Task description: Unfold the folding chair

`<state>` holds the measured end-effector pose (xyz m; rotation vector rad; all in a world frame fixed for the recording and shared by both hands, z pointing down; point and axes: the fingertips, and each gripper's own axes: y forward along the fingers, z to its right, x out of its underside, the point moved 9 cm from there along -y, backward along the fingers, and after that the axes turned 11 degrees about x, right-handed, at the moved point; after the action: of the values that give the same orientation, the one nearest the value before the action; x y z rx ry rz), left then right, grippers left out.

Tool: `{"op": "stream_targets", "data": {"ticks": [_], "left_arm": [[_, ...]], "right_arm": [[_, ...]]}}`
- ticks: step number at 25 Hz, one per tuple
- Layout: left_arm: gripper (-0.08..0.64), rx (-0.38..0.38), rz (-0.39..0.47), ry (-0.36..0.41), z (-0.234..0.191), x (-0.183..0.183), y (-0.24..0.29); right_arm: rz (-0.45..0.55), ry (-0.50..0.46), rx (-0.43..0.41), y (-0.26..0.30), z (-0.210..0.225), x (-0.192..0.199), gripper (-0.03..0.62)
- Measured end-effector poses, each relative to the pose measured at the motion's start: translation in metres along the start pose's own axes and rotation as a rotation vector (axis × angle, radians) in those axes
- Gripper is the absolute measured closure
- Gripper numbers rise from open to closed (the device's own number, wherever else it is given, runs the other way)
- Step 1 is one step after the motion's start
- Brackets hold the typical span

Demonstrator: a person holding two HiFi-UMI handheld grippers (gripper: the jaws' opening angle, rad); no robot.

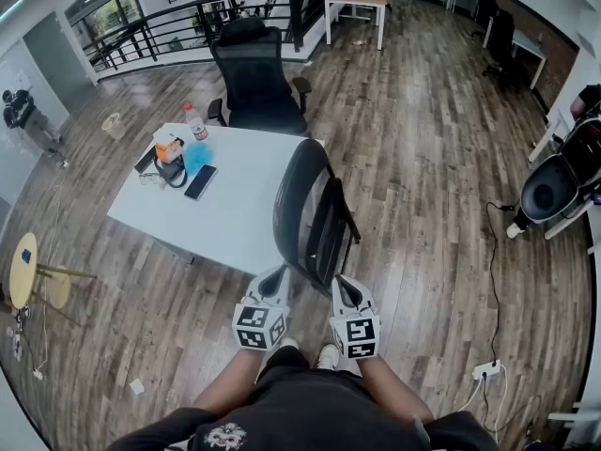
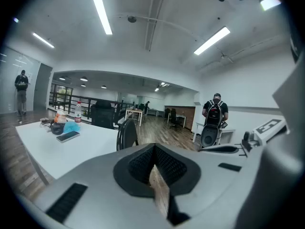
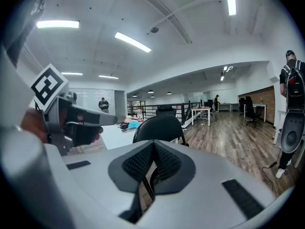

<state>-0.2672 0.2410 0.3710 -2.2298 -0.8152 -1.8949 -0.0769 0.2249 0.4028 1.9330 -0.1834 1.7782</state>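
Note:
The black folding chair [image 1: 310,216] stands folded flat and upright on the wood floor, its curved back against the near corner of the white table [image 1: 239,224]. Both grippers hover just short of it and touch nothing. My left gripper [image 1: 275,278] is shut and empty, near the chair's lower left edge. My right gripper [image 1: 345,286] is also shut and empty, by its lower right edge. In the left gripper view the chair [image 2: 127,133] shows edge-on beyond the shut gripper [image 2: 153,168]. In the right gripper view its rounded back [image 3: 159,127] rises just past the shut gripper [image 3: 152,163].
On the table lie a phone [image 1: 200,181], a blue cloth [image 1: 196,156] and a bottle [image 1: 195,122]. A black office chair [image 1: 255,78] stands behind it. A yellow stool [image 1: 25,271] is at left; a power strip and cable [image 1: 486,369] lie at right. A person with a backpack [image 2: 215,113] stands ahead.

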Motion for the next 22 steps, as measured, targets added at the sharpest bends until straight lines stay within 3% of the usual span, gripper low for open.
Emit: {"op": "stream_targets", "data": {"ticks": [6,11,14,17,22], "left_arm": [[0.555,-0.012,-0.001,0.004,-0.054,-0.020,0.042],[0.554,-0.058,0.030,0.065,-0.100,-0.049,0.074],[0.548,-0.076,0.002,0.085,-0.124,-0.063,0.098],[0.423,-0.042,-0.066,0.073,-0.147,-0.069,0.123],[0.345,0.004,-0.193,0.022,-0.175,-0.070,0.160]], "right_arm": [[-0.030,0.009,0.014,0.064,0.000,-0.004,0.578],[-0.073,0.007,0.060,0.127,0.003,-0.009,0.578],[-0.109,0.006,0.112,0.164,0.005,-0.007,0.578],[-0.130,0.000,0.164,0.201,0.004,-0.004,0.578],[-0.228,-0.010,0.194,0.254,0.009,0.009,0.573]]}}
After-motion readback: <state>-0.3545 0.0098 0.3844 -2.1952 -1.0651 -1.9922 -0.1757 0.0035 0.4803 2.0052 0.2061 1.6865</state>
